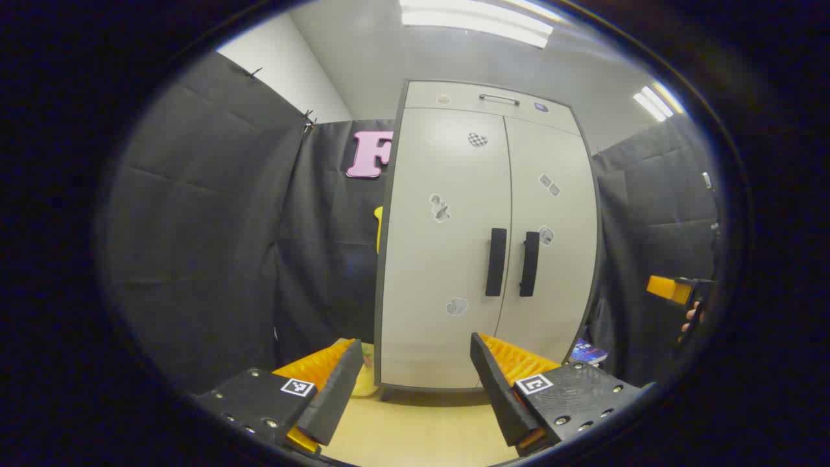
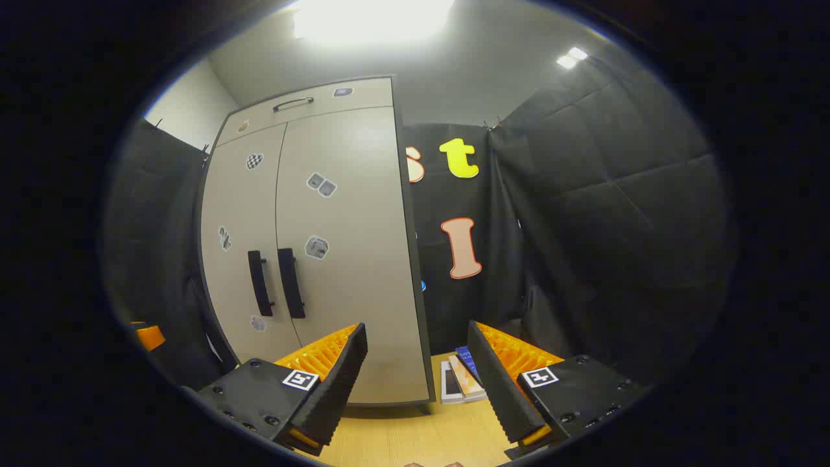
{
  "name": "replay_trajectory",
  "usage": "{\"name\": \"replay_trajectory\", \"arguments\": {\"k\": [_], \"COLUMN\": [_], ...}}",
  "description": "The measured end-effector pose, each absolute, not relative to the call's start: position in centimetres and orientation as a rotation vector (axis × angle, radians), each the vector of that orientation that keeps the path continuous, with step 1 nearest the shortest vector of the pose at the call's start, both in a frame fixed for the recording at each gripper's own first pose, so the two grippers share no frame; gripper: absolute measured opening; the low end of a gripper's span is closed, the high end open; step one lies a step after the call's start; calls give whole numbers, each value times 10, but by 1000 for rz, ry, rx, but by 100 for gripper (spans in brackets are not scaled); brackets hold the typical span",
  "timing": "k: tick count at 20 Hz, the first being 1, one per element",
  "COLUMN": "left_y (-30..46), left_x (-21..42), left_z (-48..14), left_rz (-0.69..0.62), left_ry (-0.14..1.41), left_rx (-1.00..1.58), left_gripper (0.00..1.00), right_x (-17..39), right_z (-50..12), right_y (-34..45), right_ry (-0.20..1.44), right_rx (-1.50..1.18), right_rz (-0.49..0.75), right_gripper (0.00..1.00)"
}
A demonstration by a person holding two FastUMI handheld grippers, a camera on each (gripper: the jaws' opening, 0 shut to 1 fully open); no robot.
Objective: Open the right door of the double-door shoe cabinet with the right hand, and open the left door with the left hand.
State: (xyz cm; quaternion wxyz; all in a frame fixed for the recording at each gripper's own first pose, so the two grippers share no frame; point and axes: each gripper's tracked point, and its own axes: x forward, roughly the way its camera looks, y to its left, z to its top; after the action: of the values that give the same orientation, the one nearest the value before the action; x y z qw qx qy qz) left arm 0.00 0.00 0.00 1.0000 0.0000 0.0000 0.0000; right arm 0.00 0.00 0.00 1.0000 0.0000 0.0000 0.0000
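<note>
A tall pale double-door shoe cabinet stands ahead with both doors closed. Its left door handle and right door handle are dark vertical bars side by side at the middle seam. My left gripper is open, well short of the doors, with nothing between its fingers. In the right gripper view the cabinet sits to the left, with the left handle and right handle. My right gripper is open and empty, pointing past the cabinet's right edge. The right gripper also appears at the far right of the left gripper view, held by a hand.
A drawer with a metal handle tops the cabinet. Books lie on the wooden floor to the cabinet's right. A yellow object sits by the cabinet's left foot. Black padded cloth walls close in on both sides.
</note>
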Motion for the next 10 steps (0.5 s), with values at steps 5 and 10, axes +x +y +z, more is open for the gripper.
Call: {"name": "replay_trajectory", "arguments": {"k": [5,10], "left_y": [22,23], "left_x": [-5,-1], "left_z": [1,-6], "left_rz": [75,73], "left_ry": [1,10], "left_rx": [67,65], "left_gripper": [96,96], "right_x": [3,3], "right_z": [-26,-26], "right_y": [17,42], "right_ry": [66,40], "right_rx": [-88,-224], "right_rz": [49,103], "right_gripper": [98,99]}}
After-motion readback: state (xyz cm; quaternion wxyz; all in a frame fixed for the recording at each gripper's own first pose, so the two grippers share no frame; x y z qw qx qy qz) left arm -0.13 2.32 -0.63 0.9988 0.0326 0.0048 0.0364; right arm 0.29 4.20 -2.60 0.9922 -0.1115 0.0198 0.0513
